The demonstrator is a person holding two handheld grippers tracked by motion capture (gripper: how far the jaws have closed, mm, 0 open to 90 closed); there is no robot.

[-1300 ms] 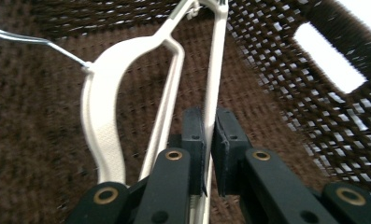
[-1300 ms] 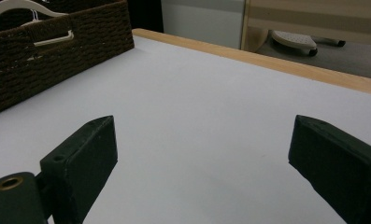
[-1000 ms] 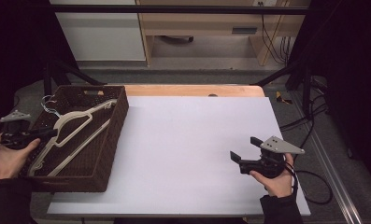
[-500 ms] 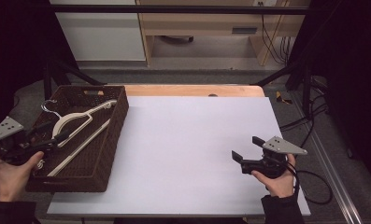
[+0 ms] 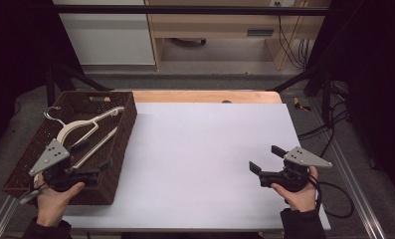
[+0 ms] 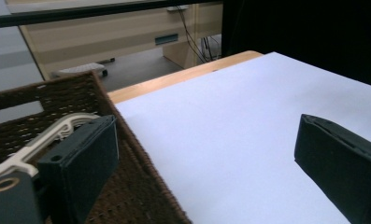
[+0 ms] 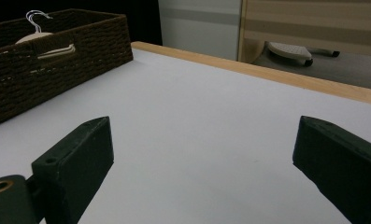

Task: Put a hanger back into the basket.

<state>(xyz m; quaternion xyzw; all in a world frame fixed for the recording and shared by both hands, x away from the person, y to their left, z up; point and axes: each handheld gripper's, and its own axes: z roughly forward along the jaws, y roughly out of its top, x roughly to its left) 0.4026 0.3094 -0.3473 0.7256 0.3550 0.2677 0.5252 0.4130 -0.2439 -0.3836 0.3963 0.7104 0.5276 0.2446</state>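
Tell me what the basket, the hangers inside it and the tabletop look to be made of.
Basket: dark brown woven fibre, probably wicker or paper rope; the braided weave shows on its walls, matte. Hangers: cream bodies, smooth, likely plastic or painted wood, with thin silvery wire hooks that look like metal. Tabletop: flat matte white sheet over a light wooden edge, visible along the far side.

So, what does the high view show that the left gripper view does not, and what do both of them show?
High view alone: the right hand-held gripper, open above the white tabletop, the person's two hands, and the hanger's wire hook.

Left gripper view alone: a close look between the left hand-held gripper and its wide-apart jaws, one over the basket, one over the table.

Both: the brown woven basket, the cream hanger in it, the tabletop and its wooden edge.
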